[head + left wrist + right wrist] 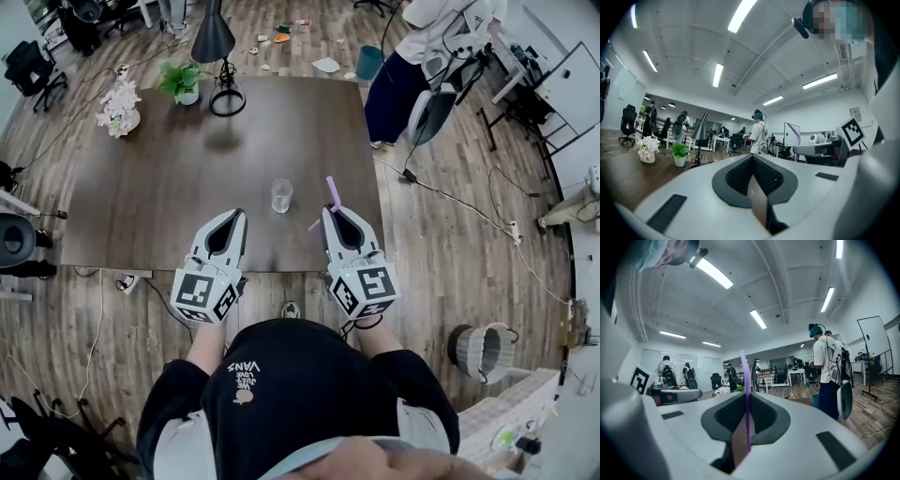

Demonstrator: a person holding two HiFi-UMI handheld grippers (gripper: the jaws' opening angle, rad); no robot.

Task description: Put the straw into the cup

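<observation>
One cup point(281, 195), one straw point(332, 190), two hand-held grippers point(238, 217) point(331, 214), two plants point(118, 106) point(182, 82).

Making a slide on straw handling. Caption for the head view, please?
Purple straw in the right gripper, near the cup on the table; left gripper shut, empty.

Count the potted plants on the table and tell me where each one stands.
2. The white-flowered plant stands at the table's far left corner; the green plant stands just right of it, beside the black lamp. None looks hidden.
</observation>
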